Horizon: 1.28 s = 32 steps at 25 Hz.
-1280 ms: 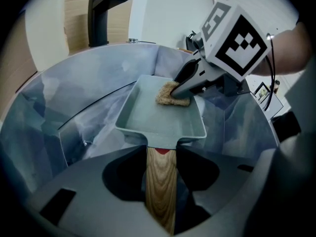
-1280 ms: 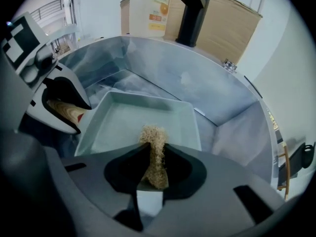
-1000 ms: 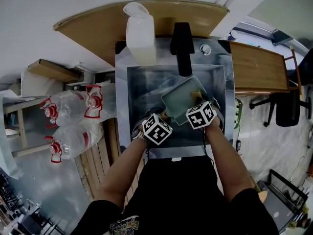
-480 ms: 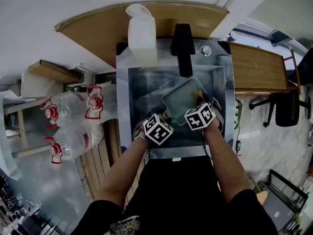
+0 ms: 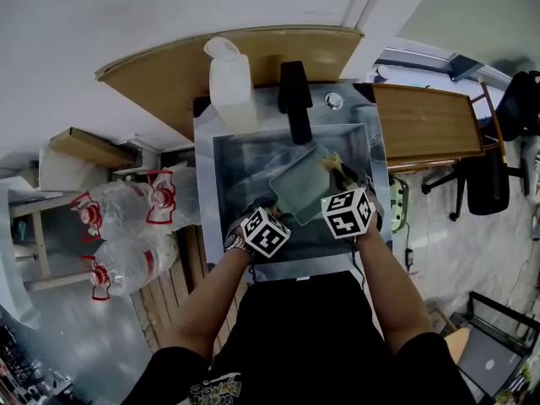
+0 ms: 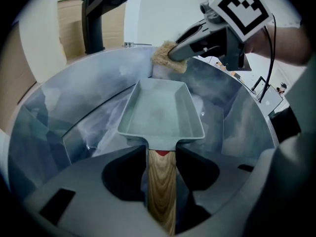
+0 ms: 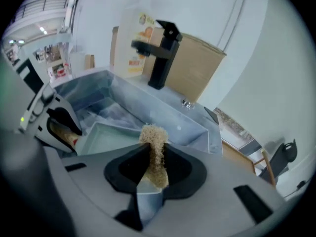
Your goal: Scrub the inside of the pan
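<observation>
faucet (image 5: 295,99) overhanging sink (image 5: 221,175) rear, pan (image 5: 305,184) filling right half

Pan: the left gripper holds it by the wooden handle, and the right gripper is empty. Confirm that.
Not so: the right gripper is shut on a tan scrubber, as the right gripper view shows. The left gripper does hold the pan by its wooden handle.
</observation>
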Tool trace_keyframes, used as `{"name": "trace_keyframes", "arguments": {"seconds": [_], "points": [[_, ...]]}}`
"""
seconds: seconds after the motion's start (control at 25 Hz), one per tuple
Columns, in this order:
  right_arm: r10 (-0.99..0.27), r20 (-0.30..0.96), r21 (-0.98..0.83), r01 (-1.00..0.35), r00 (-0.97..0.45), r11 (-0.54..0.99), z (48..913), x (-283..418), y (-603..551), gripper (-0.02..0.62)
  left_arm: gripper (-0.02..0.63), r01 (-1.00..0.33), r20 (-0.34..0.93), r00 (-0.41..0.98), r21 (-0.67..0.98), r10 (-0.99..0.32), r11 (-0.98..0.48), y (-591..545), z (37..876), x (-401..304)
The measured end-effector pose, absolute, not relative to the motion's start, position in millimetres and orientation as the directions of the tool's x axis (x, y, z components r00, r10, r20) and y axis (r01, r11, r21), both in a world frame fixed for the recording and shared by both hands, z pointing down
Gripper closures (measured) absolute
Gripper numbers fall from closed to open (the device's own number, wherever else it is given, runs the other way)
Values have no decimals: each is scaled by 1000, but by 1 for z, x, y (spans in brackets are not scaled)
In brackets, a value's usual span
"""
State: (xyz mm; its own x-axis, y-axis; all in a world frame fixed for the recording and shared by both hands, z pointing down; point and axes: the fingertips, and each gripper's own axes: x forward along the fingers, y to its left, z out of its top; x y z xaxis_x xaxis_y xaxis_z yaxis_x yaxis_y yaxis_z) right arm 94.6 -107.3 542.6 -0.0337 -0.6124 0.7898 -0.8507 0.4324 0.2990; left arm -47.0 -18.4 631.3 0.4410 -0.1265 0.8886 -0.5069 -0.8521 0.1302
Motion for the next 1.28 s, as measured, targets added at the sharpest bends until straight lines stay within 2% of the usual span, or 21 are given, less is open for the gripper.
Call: {"name": "trace_keyframes", "arguments": {"seconds": [0.24,0.4,0.72,0.88,1.28], "points": [[-684,700,59,-938,-205,342,493,89,-100,505,410,-524,826,495,35,-271,-851,-36,586,-50],[-737,621,-30,-948,-265,316,461,90,-92,505,415,-574,715,580,17,-391,-819,-48,537,-48],[-800,485,-54,-925,-353,376,398,94,-70,505,580,-674,476,615,-96,-629,-732,-54,429,-49],[-810,431,-47,-906,-398,420,372,102,-56,505,597,-716,397,614,-82,-682,-693,-42,389,-44],[-787,353,-80,-854,-507,515,343,136,4,506,598,-789,414,551,-25,-725,-614,26,375,-13]]}}
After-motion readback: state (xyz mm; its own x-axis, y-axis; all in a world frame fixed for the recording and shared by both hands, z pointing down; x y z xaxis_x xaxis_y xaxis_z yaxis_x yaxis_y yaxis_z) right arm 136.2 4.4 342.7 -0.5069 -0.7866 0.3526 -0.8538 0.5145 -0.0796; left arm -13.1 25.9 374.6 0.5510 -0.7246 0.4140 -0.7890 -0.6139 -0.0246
